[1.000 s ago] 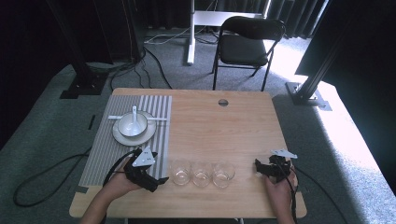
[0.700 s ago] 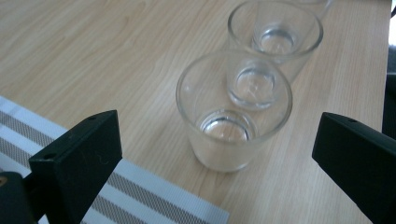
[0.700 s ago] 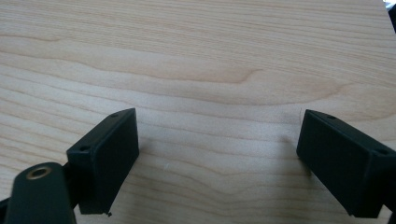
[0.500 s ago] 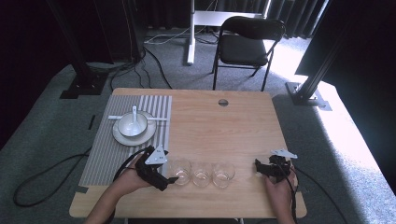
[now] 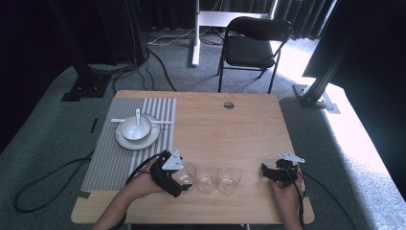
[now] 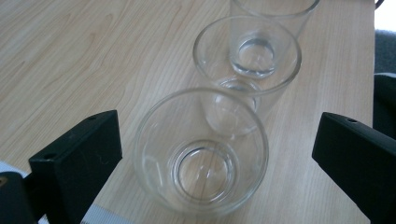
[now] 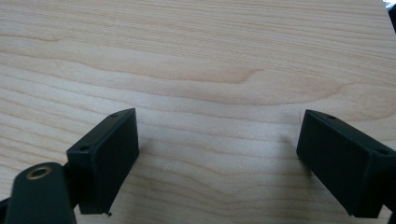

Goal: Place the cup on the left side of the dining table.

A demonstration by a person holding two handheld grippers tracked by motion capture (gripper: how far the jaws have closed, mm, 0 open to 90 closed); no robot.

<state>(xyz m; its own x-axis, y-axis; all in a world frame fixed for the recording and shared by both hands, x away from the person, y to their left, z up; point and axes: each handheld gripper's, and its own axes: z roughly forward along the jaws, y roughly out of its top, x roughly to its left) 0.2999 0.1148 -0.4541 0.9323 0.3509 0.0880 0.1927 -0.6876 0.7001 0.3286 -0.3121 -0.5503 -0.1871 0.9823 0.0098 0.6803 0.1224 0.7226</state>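
The left gripper's (image 6: 205, 154) fingers (image 6: 77, 161) stand wide apart around the nearest glass (image 6: 201, 151), two more glasses (image 6: 247, 58) lined up behind it on the table (image 6: 93, 56).

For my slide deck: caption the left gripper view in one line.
Open left tool straddling the nearest glass in a row of three on the wooden table.

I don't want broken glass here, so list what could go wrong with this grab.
1. The three glasses stand in a tight row; closing the left tool on the nearest glass may knock the next glass.
2. The jaws are wide open and smooth glass might slip.
3. The row is near the table's front edge.
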